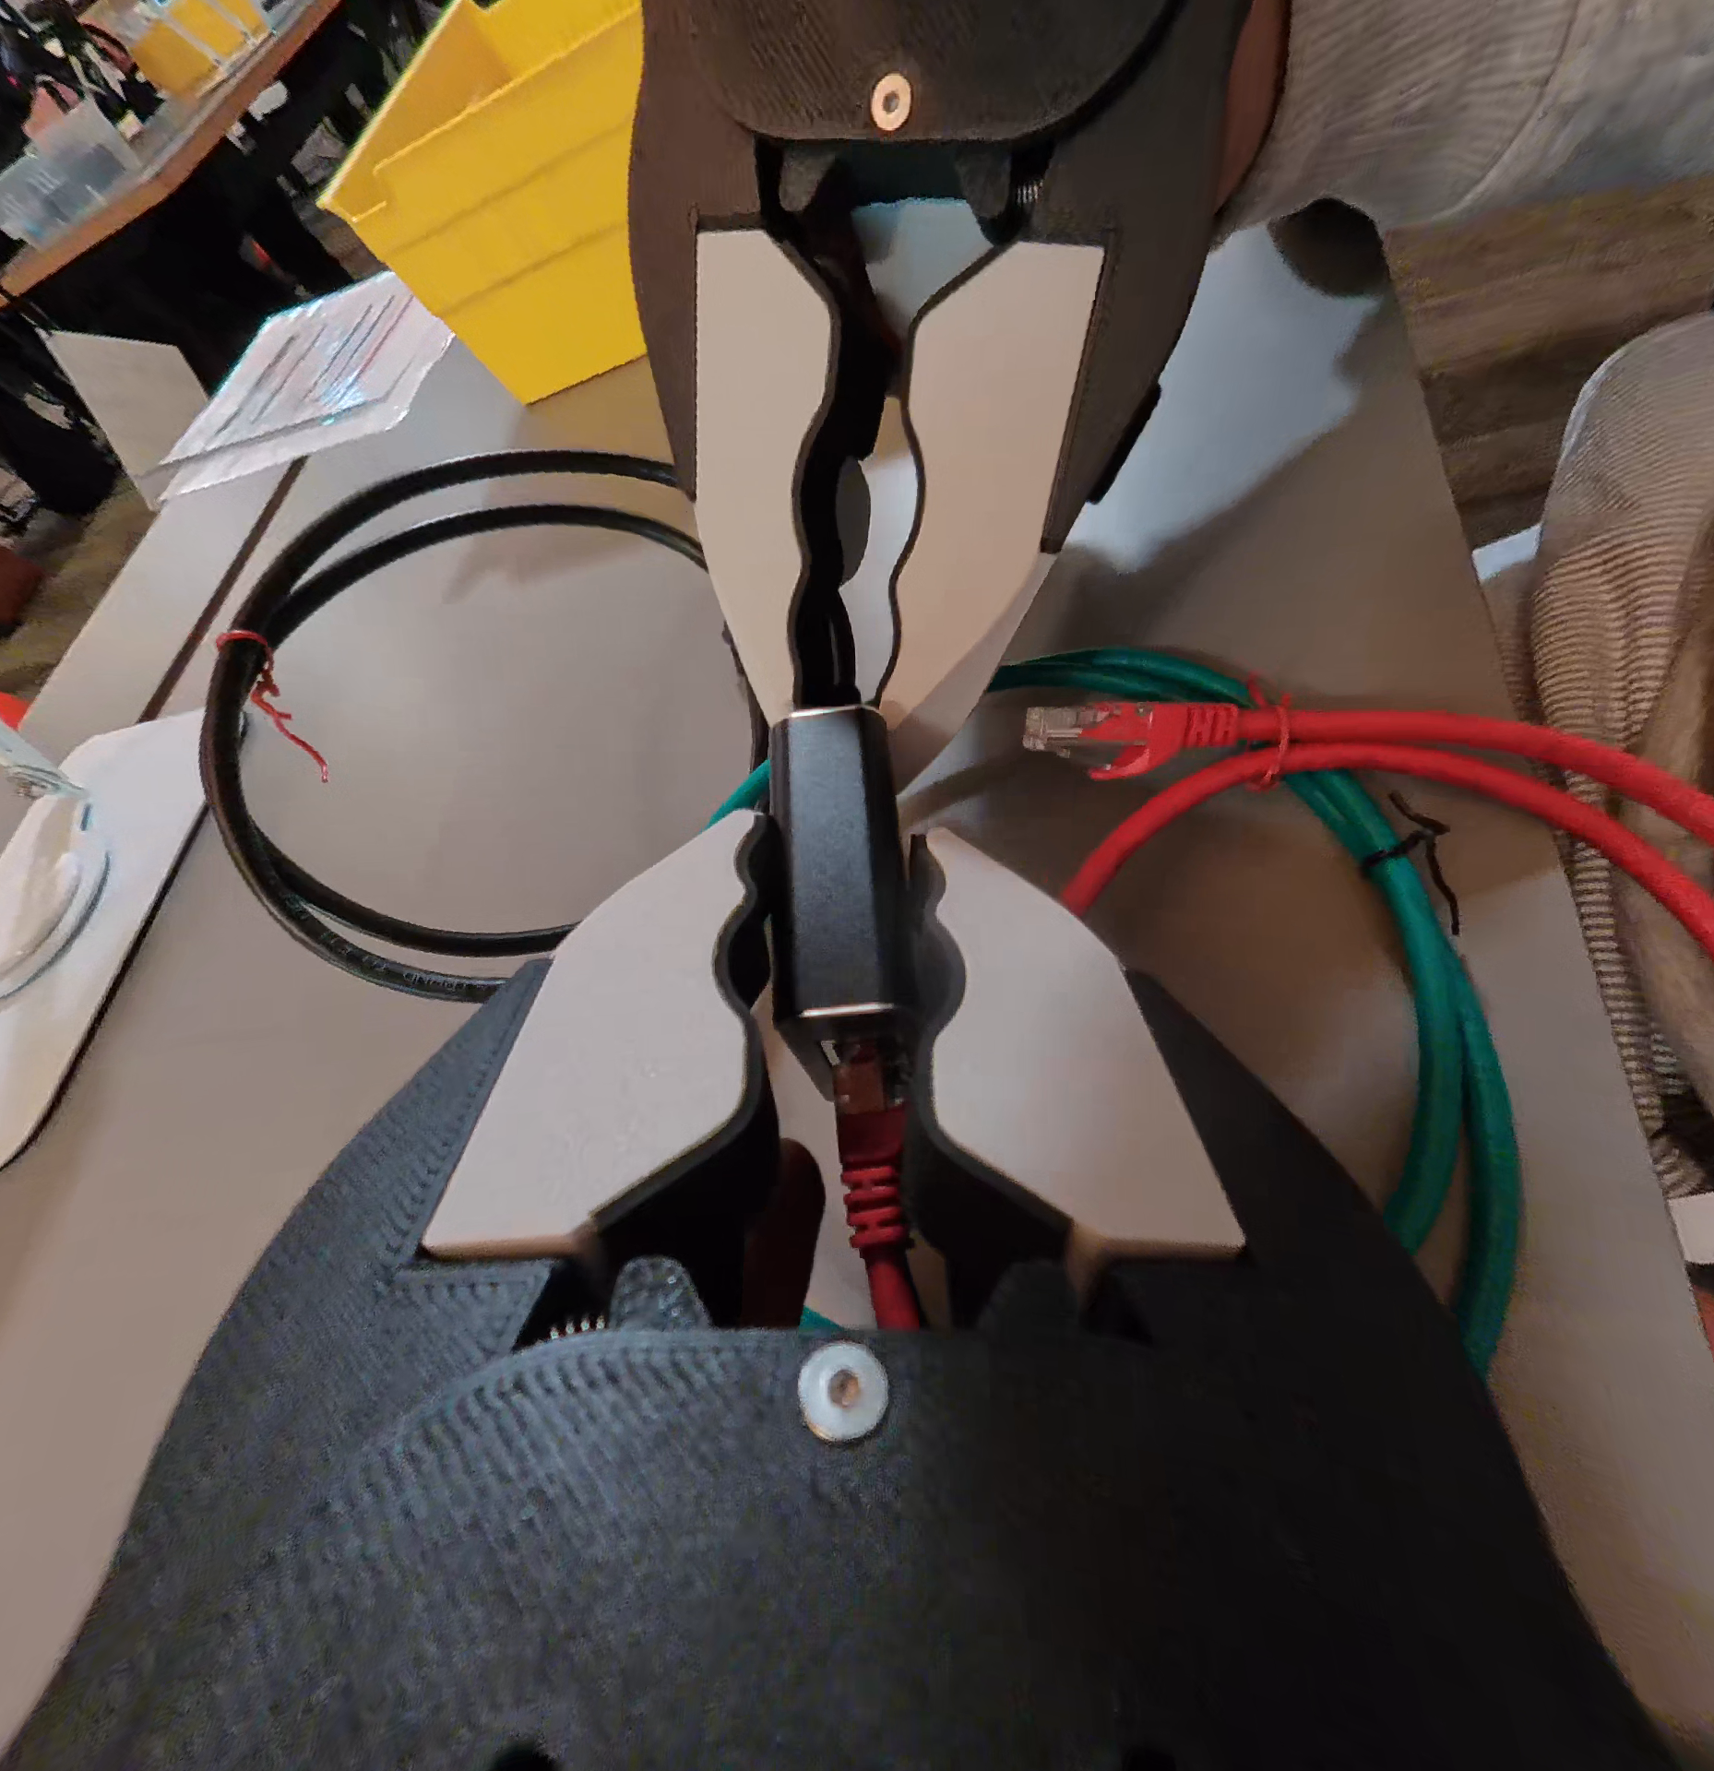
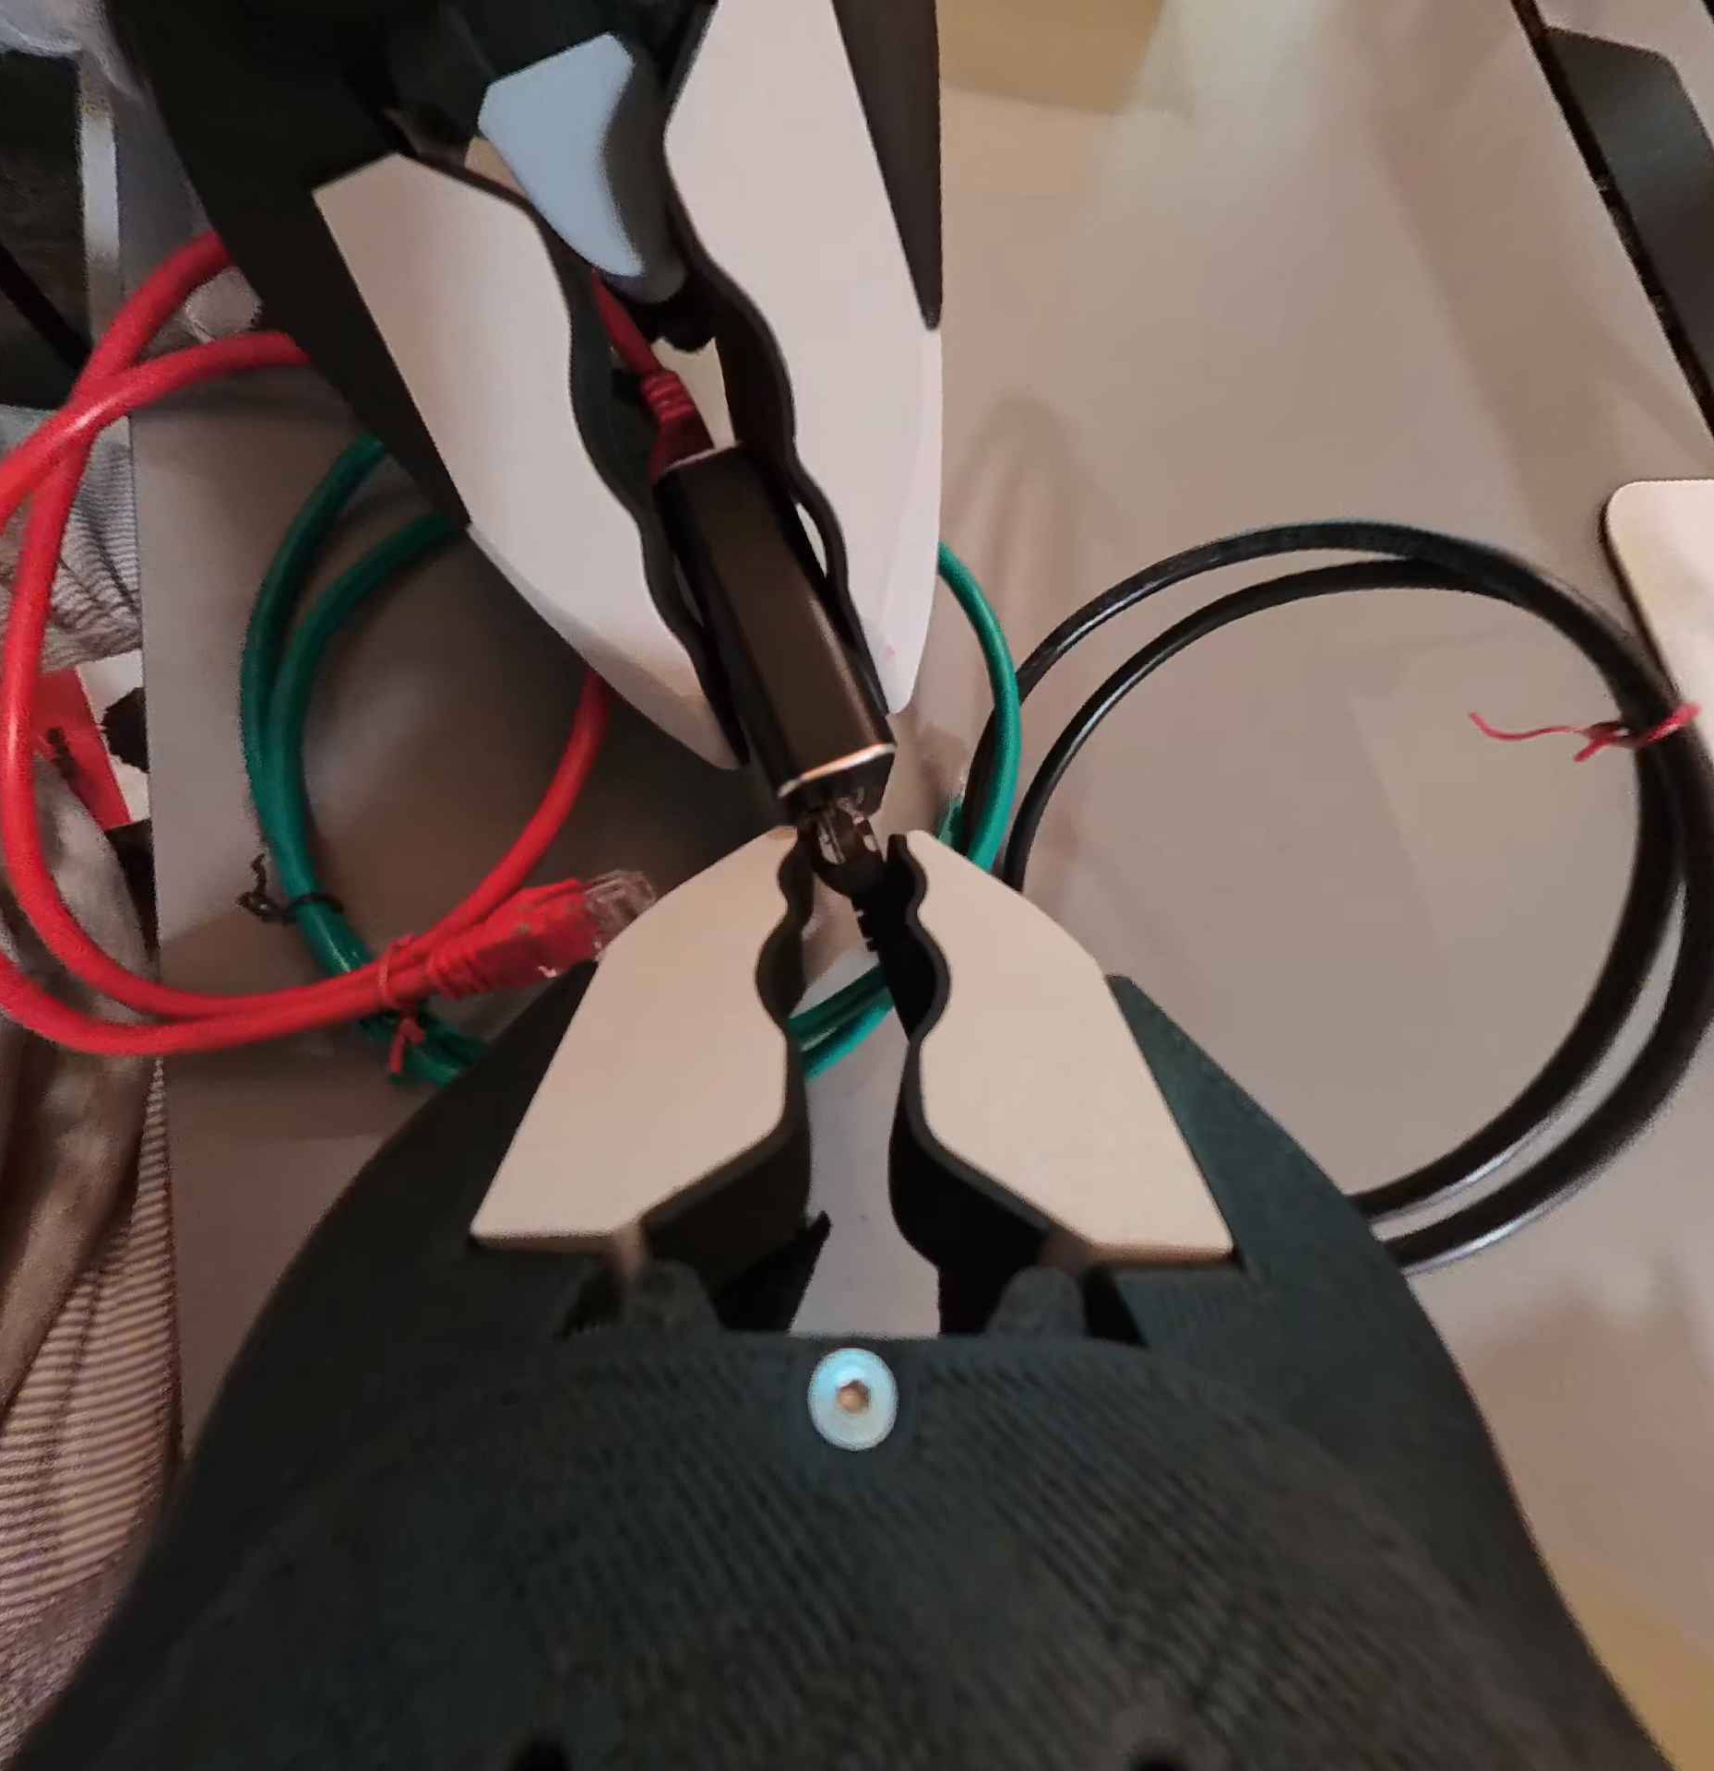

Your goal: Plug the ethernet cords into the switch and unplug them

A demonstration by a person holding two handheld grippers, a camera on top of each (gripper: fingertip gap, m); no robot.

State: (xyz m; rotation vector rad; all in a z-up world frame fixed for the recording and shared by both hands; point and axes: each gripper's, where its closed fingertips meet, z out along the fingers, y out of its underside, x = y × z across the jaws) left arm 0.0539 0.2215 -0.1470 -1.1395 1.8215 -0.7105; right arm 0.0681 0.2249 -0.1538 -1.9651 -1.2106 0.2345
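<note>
Gripping the small black switch [image 1: 839, 910] across its sides, the left gripper [image 1: 839, 920] has its fingers clamped on it, with the red cord [image 1: 872, 1198] seated in the end nearest that gripper's palm. Facing it, the right gripper [image 2: 839, 896] has its fingers closed on the black cord's plug [image 2: 848, 848], right at the switch's far port; whether it is fully seated cannot be told. Done well, this step probably needs the plug kept straight along the switch, pushed without twisting. Beyond the right fingers, the black cord [image 2: 1409, 575] loops over bare table [image 2: 1265, 335], leaving room; the table edge runs close behind the left fingers.
</note>
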